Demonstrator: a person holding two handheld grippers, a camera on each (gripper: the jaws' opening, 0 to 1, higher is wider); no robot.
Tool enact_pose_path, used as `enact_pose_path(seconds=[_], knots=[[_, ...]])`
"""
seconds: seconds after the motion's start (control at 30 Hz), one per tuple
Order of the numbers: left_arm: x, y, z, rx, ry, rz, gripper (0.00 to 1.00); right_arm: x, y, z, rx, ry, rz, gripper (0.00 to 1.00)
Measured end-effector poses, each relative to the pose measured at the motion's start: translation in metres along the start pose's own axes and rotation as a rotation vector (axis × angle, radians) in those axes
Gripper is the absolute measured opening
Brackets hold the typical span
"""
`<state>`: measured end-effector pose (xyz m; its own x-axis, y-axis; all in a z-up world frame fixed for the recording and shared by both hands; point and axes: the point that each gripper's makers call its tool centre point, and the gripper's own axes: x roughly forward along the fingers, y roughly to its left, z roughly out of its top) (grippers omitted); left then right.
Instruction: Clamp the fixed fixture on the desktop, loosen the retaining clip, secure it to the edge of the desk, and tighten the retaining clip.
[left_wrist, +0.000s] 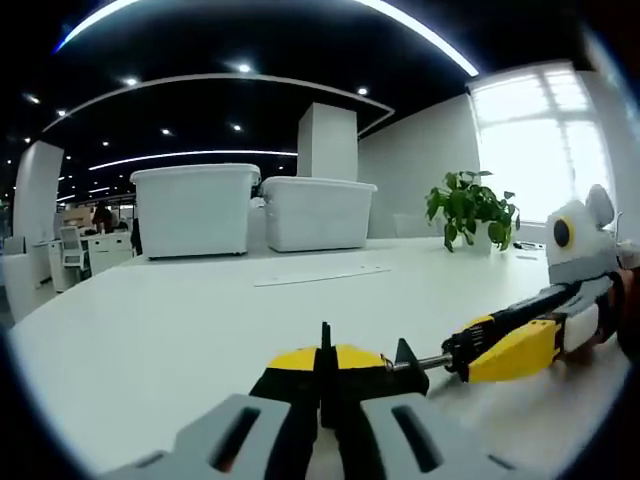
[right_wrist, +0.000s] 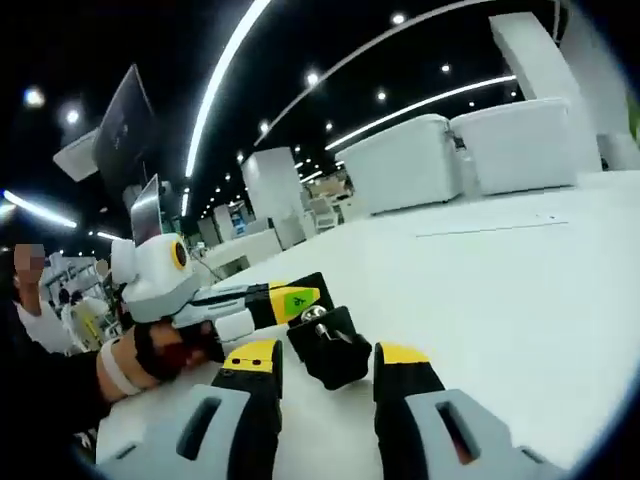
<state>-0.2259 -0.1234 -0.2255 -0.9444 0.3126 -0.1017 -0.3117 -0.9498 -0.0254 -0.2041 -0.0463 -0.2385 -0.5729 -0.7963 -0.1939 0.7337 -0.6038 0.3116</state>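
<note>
A small black fixture (left_wrist: 405, 358) with a silver screw rod lies low over the white desktop (left_wrist: 200, 320). My left gripper (left_wrist: 323, 365), with yellow-tipped jaws, is shut on the fixture's thin black plate. My right gripper (left_wrist: 465, 350) comes in from the right and pinches the knob end of the screw. In the right gripper view the black fixture (right_wrist: 335, 370) with its silver screw head fills the gap between the right gripper's (right_wrist: 325, 358) yellow tips. The left gripper (right_wrist: 290, 300) holds it from the left, gripped by a strapped hand (right_wrist: 150, 355).
Two white storage bins (left_wrist: 195, 210) (left_wrist: 315, 212) stand at the far side of the desk, with a potted plant (left_wrist: 470, 208) at the back right. A flat pale strip (left_wrist: 320, 275) lies mid-table. The desk's edge curves round at the left.
</note>
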Motion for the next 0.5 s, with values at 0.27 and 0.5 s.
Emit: enact_pose_path(seconds=[0.27, 0.5], knots=[[-0.001, 0.000, 0.000, 0.000, -0.001, 0.002, 0.04, 0.001, 0.002, 0.000, -0.101, -0.001, -0.004, 0.24], [-0.001, 0.001, -0.001, 0.000, 0.000, 0.001, 0.04, -0.001, 0.014, 0.003, -0.757, -0.016, -0.084, 0.24]])
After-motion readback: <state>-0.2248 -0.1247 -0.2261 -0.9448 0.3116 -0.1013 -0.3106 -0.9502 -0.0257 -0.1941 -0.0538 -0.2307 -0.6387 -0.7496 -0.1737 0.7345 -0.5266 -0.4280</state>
